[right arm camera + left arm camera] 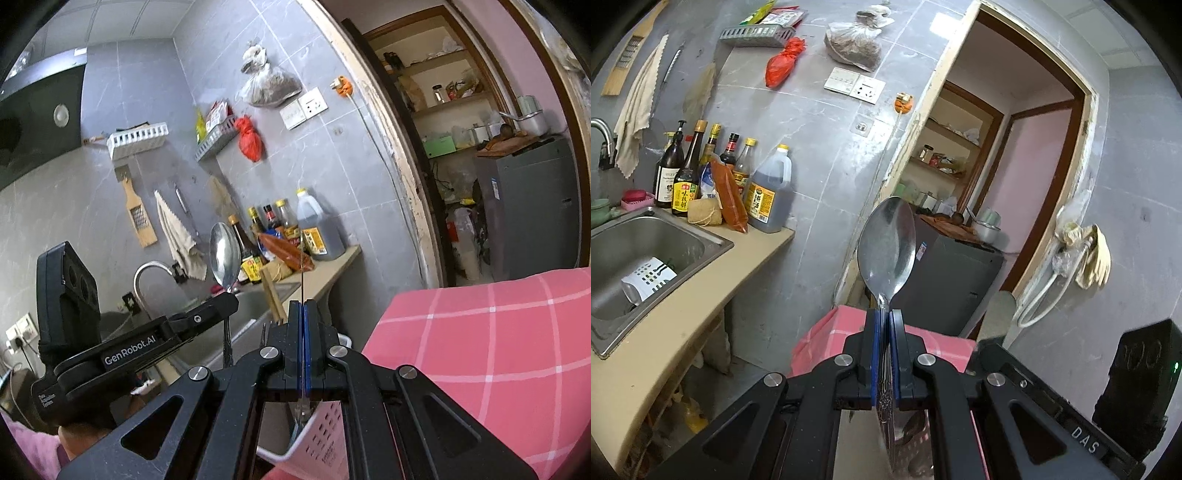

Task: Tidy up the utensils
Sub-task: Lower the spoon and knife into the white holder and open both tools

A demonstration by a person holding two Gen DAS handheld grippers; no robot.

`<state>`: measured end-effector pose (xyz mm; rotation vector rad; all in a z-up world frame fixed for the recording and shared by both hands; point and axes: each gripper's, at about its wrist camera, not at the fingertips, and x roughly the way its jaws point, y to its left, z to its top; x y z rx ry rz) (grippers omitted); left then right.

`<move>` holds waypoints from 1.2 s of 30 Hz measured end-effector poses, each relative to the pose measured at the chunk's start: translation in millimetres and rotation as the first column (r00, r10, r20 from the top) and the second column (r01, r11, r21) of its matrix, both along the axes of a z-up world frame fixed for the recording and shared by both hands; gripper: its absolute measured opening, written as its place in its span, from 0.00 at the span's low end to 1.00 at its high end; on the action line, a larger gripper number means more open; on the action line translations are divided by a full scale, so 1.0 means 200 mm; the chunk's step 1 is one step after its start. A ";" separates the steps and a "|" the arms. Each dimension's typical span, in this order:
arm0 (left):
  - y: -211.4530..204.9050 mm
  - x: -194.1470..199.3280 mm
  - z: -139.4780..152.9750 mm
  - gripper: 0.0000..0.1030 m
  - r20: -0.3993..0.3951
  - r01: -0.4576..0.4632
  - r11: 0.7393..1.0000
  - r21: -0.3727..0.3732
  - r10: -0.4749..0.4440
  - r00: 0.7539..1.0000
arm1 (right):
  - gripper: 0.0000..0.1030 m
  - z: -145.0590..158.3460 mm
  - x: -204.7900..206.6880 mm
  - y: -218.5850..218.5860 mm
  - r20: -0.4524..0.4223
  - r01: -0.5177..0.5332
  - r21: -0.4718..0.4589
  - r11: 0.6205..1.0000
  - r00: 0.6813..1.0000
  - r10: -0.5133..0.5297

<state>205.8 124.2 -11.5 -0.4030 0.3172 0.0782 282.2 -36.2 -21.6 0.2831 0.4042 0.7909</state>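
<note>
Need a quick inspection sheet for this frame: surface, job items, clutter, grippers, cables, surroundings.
Surface: beige counter with inset steel sink.
Job's things: spoon held upright; thin flat utensil seen edge-on, type unclear; white perforated holder lying in the sink; another white perforated holder below the right gripper.
Clutter: sauce bottles at the counter's back.
Grippers: left gripper shut on spoon; right gripper shut on the thin utensil.
Cables: white cord hanging on the wall.
Surroundings: grey tiled wall, doorway to shelves.

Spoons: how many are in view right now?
1 spoon: upright in the shut left gripper, bowl up. The right gripper grips a thin utensil seen edge-on, kind unclear; more may hide in the white holder below it.
</note>
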 end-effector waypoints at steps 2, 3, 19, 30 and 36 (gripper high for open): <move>-0.01 -0.02 -0.01 0.06 -0.005 0.004 1.000 0.013 -0.004 1.000 | 0.01 0.00 -0.01 0.00 -0.001 -0.006 -0.015 1.000 1.000 0.006; -0.01 -0.02 -0.01 0.06 -0.010 0.007 1.000 0.014 -0.007 1.000 | 0.01 0.00 -0.01 -0.01 -0.002 -0.008 -0.022 1.000 1.000 0.008; 0.02 -0.11 -0.04 0.06 -0.081 0.028 1.000 0.004 -0.028 0.996 | 0.04 -0.01 -0.05 -0.01 -0.031 0.004 -0.086 0.996 0.999 -0.007; 0.00 -0.18 0.00 0.22 -0.077 0.026 0.999 0.021 -0.024 0.997 | 0.22 0.06 -0.12 -0.09 0.000 0.100 -0.099 0.990 0.995 -0.100; -0.03 -0.23 0.04 0.32 -0.072 0.033 0.998 0.047 -0.029 0.997 | 0.31 0.11 -0.18 -0.21 0.015 0.181 -0.120 0.976 0.983 -0.181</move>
